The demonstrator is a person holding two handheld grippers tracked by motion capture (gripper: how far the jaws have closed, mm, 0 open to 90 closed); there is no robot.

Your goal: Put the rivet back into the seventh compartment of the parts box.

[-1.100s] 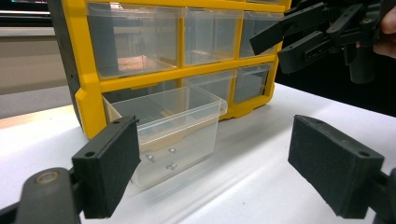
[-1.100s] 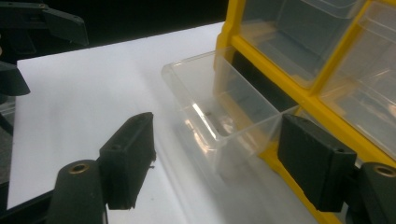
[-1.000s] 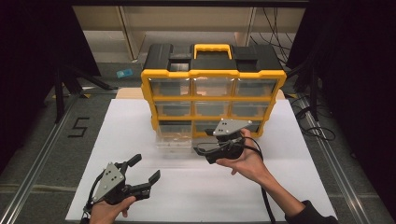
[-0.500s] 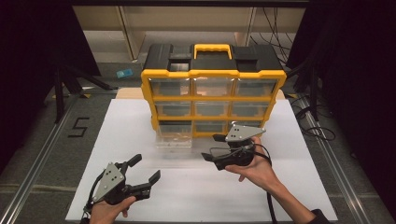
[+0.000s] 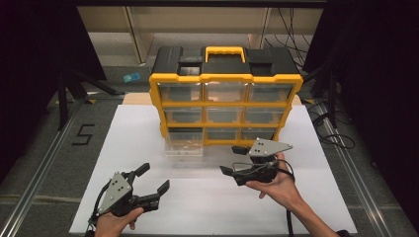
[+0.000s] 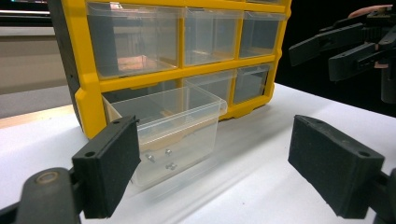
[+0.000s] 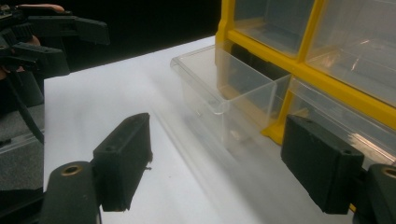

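Resting low over the near edge of the white table surface [image 5: 316, 197], the left gripper [image 5: 151, 178] sits in the person's left hand [image 5: 114, 225] with its jaws spread wide and nothing between them. In the left gripper view the two black pads [image 6: 112, 165] stand far apart, and the clear drawer [image 6: 173, 128] lies beyond the gap between them.

A little farther in and to the right, the right gripper [image 5: 233, 159] is held in the person's right hand [image 5: 276, 185], tilted on its side with its grey plate [image 5: 267, 147] uppermost. Its jaws are likewise parted and empty, pointing leftward toward the drawer but apart from it. In the right gripper view its pads [image 7: 126, 156] frame the drawer's front corner, with the left gripper [image 7: 65, 39] visible farther off at the upper left.

Next comes the clear drawer [image 5: 184, 146], pulled out of the bottom-left slot of the yellow organizer [image 5: 226, 78] and resting on the white surface, its back end at the cabinet's opening. A few small metal pieces [image 6: 161, 158] lie on its floor near the front wall.

Behind it the organizer stands upright, three rows of three clear drawers, with a black top and a yellow carry handle [image 5: 225, 51]. Beyond the table, a small blue object [image 5: 132, 77] lies on the floor at the left.
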